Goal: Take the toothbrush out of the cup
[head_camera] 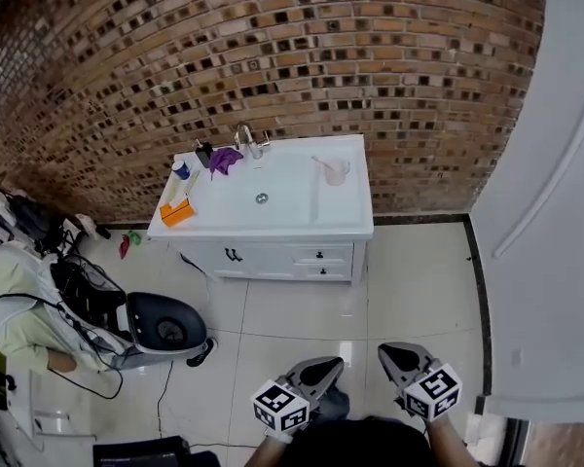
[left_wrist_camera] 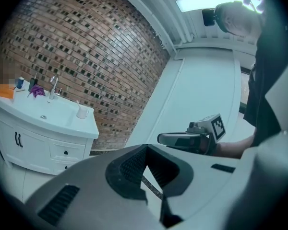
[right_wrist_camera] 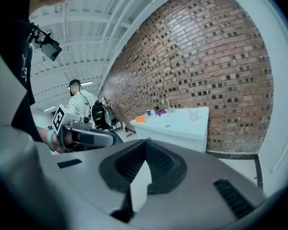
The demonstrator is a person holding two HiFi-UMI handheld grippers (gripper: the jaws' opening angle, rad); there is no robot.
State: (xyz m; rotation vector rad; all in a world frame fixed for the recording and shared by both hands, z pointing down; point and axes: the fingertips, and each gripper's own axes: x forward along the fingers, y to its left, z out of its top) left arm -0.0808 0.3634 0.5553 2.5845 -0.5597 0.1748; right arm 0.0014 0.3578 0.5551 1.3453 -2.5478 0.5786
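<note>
No legible text, label or number visible.

The toothbrush (head_camera: 321, 162) in the cup (head_camera: 336, 172) on the desk (head_camera: 273, 224) shows in the head view only as a thin pale streak, too small to tell bristles from handle. The small things (head_camera: 182, 185) at the desk's left end are too tiny to name. A person (head_camera: 15, 309) is cut by the left edge, and the bottom edge cuts the hands behind the left claw (head_camera: 326, 366) and right claw (head_camera: 394, 353).
</note>
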